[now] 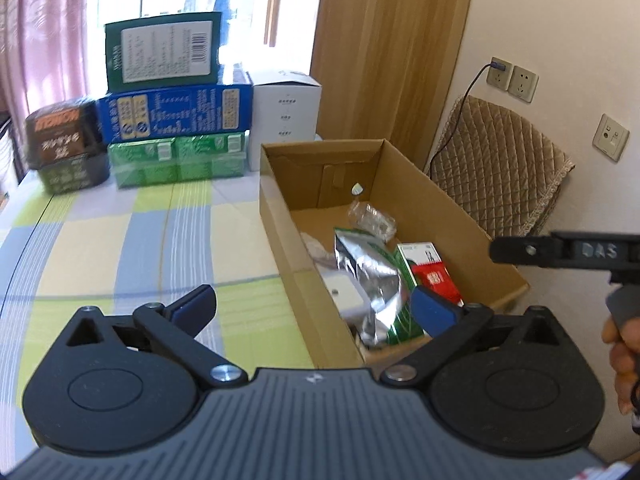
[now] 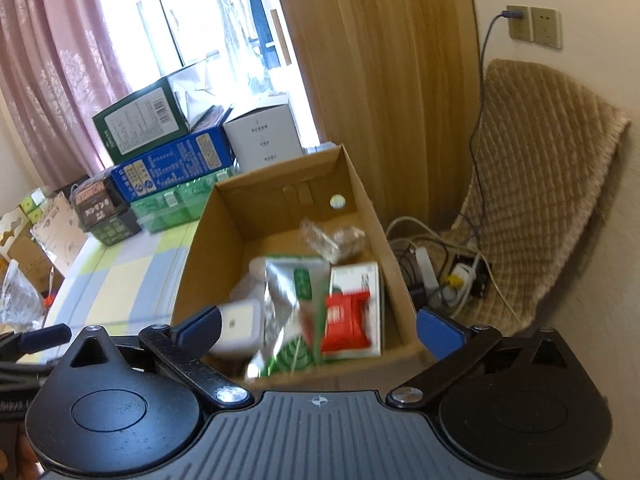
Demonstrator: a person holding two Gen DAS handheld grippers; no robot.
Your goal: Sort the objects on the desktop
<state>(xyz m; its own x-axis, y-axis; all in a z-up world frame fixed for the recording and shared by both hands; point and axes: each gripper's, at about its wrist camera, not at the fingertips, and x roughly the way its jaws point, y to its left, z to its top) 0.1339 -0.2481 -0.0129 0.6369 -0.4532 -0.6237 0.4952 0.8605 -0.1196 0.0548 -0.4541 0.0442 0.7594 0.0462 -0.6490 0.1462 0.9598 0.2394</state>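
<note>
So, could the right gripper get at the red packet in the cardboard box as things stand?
Probably yes: the right gripper is open and empty above the open-topped cardboard box, and the red packet lies uncovered on top, though the silver pouch crowds one side.

A cardboard box (image 1: 400, 216) is set on the right part of the table (image 1: 120, 248), with a padded chair (image 1: 504, 168) just beyond its right side. Inside the box a foil pouch (image 1: 368, 280) is laid near the front — a small carton (image 1: 428, 268) to its right, a clear bag (image 1: 372, 218) behind it. At the table's far edge, left of the box, packages are stacked (image 1: 176, 120), with a plain carton (image 1: 286, 120) placed between stack and box.
</note>
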